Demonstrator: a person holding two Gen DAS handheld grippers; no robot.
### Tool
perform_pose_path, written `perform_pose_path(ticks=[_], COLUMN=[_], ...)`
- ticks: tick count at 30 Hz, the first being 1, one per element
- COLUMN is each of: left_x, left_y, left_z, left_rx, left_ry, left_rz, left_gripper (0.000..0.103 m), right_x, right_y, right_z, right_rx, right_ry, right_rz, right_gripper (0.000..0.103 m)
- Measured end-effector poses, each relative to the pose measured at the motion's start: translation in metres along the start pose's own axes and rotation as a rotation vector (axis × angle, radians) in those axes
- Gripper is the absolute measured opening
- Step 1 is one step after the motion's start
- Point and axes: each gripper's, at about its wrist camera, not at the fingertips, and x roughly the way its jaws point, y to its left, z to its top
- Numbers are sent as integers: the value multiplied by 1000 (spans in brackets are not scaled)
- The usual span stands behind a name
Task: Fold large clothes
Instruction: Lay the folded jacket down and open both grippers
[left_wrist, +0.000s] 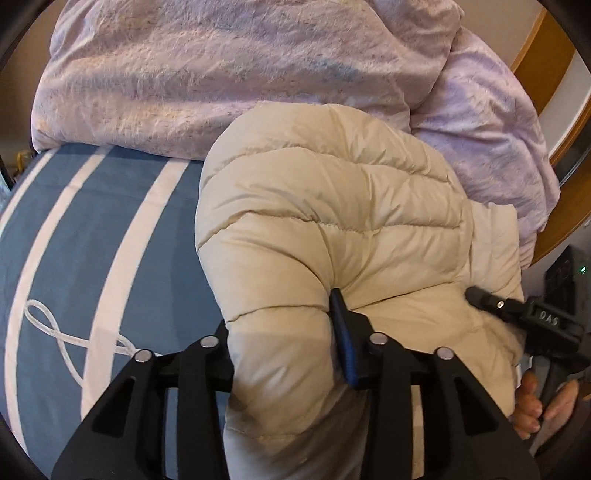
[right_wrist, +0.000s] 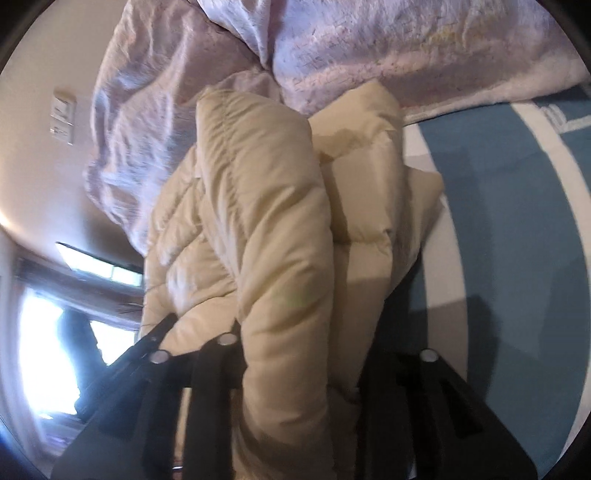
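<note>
Beige puffer jacket (left_wrist: 332, 229) lies bunched on the striped bed (left_wrist: 92, 240), near a lilac duvet (left_wrist: 221, 66); left hand-held gripper (left_wrist: 284, 332) and right hand-held gripper (right_wrist: 284, 354) each pinch its folds.

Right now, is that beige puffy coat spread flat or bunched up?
Bunched up. The coat is doubled over in thick rolls on the striped bed, with both grippers, left and right, clamped on its folds.
</note>
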Motion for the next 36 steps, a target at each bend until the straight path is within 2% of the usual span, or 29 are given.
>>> perform_pose_path(ticks=[1, 3, 5, 8, 11, 12, 16, 20, 22, 24, 29, 36], left_x=[-1, -4, -10, -20, -25, -23, -8, 6, 9, 11, 15, 24], left_y=[0, 0, 1, -3, -15, -20, -36, -42, -42, -43, -49, -49], left_z=[0, 2, 3, 5, 10, 11, 11, 5, 4, 3, 1, 0], left_rx=[9, 36, 62, 96, 129, 143, 189, 219, 223, 234, 266, 257], left_ry=[-1, -11, -33, -79, -111, -116, -81, -62, -55, -50, -48, -26], left_rz=[15, 62, 124, 166, 173, 176, 189, 219, 215, 210, 218, 234], left_gripper=[49, 63, 73, 77, 79, 79, 79, 79, 79, 80, 80, 82], right_x=[-3, -15, -28, -50, -54, -52, -34, -2, 11, 19, 30, 38], right_y=[1, 0, -1, 2, 26, 33, 65, 78, 72, 61, 45, 27], right_z=[-1, -2, 1, 6, 7, 6, -3, -14, -16, -15, -16, -18], right_rx=[-17, -39, -36, -39, -115, -137, -264, -359, -362, -331, -303, -219], right_ry=[-13, -61, -125, -218, -245, -244, -216, -151, -129, -114, -92, -91], right_rz=[-43, -126, -175, -200, -178, -171, -138, -235, -298, -319, -362, -327], right_gripper=[51, 64, 68, 69, 64, 57, 47, 46, 39, 36, 35, 35])
